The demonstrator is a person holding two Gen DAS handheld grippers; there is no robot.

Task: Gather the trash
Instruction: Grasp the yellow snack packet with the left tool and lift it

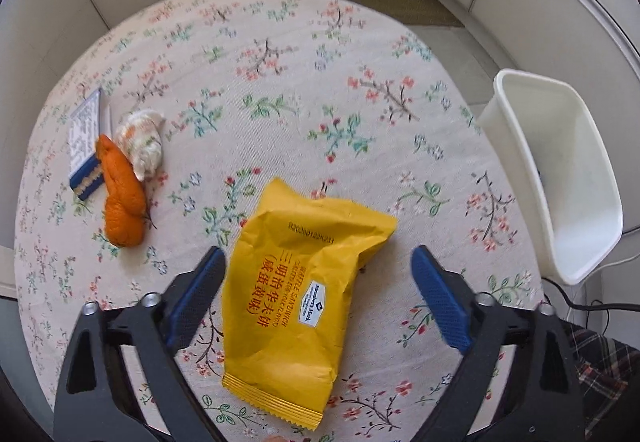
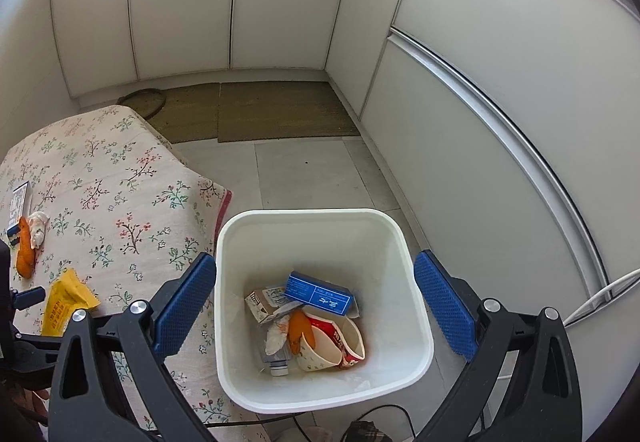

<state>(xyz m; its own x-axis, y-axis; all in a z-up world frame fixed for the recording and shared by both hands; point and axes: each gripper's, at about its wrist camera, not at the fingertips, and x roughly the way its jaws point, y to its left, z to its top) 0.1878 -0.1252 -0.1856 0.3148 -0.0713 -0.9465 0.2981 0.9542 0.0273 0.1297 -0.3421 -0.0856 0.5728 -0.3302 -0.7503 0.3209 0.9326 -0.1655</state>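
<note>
Yellow wrapper (image 1: 304, 294) on table (image 1: 280, 81), left gripper (image 1: 318, 282) wide apart around it, not gripping, right gripper (image 2: 316, 298) open, empty, above bin (image 2: 320, 398)

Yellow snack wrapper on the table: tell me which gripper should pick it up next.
Left. The left gripper points down with its open jaws on either side of the yellow snack wrapper. The right gripper hangs open over the white bin, off the table's edge.

Yellow snack packet (image 1: 304, 294) flat on my table, crumpled. Orange peel (image 1: 120, 197), tissue wad (image 1: 142, 143), blue-white box (image 1: 86, 145) at ten o'clock. White bin (image 2: 320, 306) at three, part filled.
</note>
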